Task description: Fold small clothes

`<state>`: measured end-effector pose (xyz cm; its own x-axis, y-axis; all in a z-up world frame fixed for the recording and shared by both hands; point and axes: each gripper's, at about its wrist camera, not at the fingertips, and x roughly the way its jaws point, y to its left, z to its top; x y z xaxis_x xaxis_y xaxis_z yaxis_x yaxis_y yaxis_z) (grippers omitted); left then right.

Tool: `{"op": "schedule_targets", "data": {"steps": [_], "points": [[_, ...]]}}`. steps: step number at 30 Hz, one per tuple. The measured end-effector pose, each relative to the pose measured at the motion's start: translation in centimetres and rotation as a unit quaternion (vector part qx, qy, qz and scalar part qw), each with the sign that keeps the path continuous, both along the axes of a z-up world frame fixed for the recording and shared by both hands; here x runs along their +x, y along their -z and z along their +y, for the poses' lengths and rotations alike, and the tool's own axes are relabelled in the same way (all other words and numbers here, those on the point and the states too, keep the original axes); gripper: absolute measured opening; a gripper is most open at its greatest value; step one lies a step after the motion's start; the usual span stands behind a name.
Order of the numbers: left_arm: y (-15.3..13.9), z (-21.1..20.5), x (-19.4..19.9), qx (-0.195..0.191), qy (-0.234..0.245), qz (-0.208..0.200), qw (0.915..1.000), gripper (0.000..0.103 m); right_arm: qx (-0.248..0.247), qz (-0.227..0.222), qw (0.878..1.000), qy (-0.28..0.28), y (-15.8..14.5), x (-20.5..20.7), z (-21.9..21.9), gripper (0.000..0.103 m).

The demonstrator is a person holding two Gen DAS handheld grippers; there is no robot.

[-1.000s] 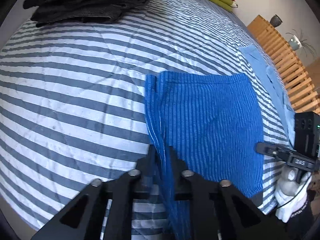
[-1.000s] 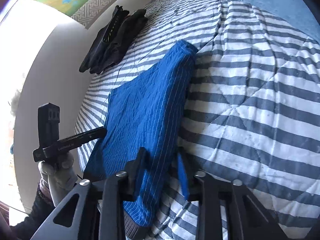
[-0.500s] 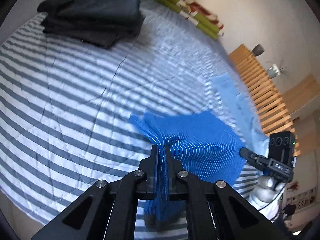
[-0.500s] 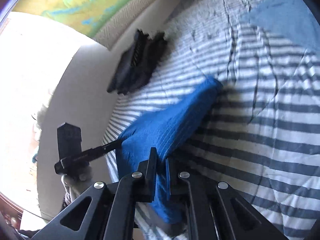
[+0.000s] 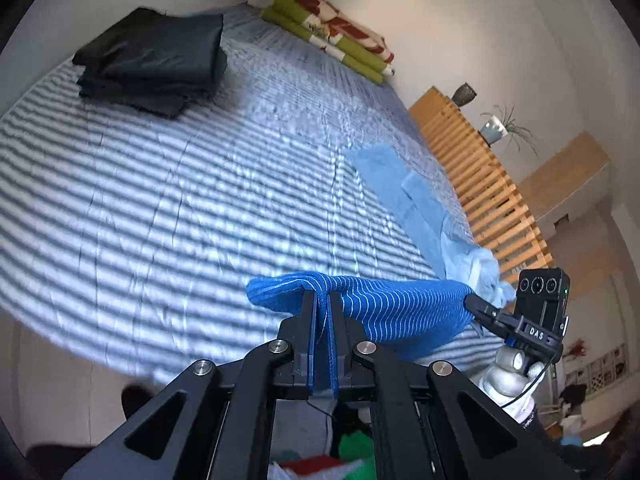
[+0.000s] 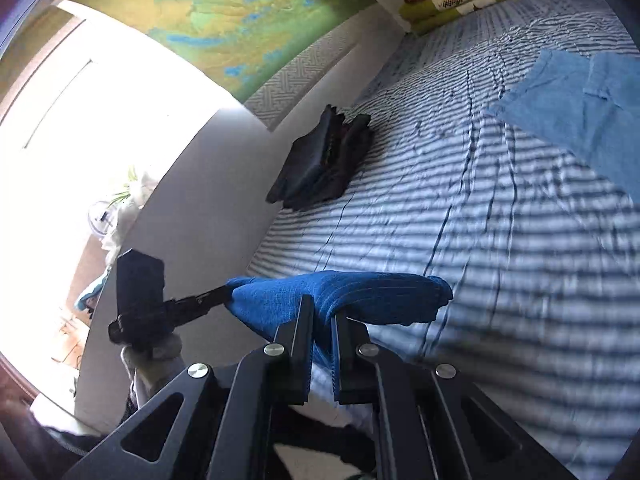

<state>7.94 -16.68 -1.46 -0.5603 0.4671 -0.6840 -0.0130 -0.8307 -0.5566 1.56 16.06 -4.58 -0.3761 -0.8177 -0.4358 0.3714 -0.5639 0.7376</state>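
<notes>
Evidently midway: the left gripper [image 5: 323, 304] and right gripper [image 6: 322, 316] each pinch the blue striped garment [image 5: 384, 300] above the bed's [image 5: 168, 184] near edge; dark folded stack [image 5: 152, 60] done at a far corner; pale blue clothes [image 6: 576, 112] wait.

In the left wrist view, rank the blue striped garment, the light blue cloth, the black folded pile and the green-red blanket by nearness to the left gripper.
1. Blue striped garment, clamped in the left gripper.
2. Light blue cloth, right.
3. Black folded pile, far left.
4. Green-red blanket, against the wall.
</notes>
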Motion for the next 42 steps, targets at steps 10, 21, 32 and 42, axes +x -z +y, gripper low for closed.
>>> {"op": "schedule_targets", "data": {"steps": [10,21,32,42], "points": [[7.7,1.1,-9.2,-0.016,-0.012,-0.104,0.9944,0.004,0.016,-0.125,0.992,0.026,7.3,-7.2,1.1,0.007],[12.3,1.6,-18.1,-0.055,-0.023,-0.150,0.9869,0.013,0.055,-0.150,0.985,0.060,11.1,-13.4,1.3,0.007],[10.0,2.1,-13.6,-0.072,-0.010,-0.110,0.9913,0.016,0.075,-0.151,0.984,0.063,10.6,-12.5,2.6,0.010],[9.7,6.7,-12.1,-0.113,0.056,-0.085,0.9884,0.016,0.146,-0.032,0.989,0.002,5.9,-7.2,-1.1,0.013]]}}
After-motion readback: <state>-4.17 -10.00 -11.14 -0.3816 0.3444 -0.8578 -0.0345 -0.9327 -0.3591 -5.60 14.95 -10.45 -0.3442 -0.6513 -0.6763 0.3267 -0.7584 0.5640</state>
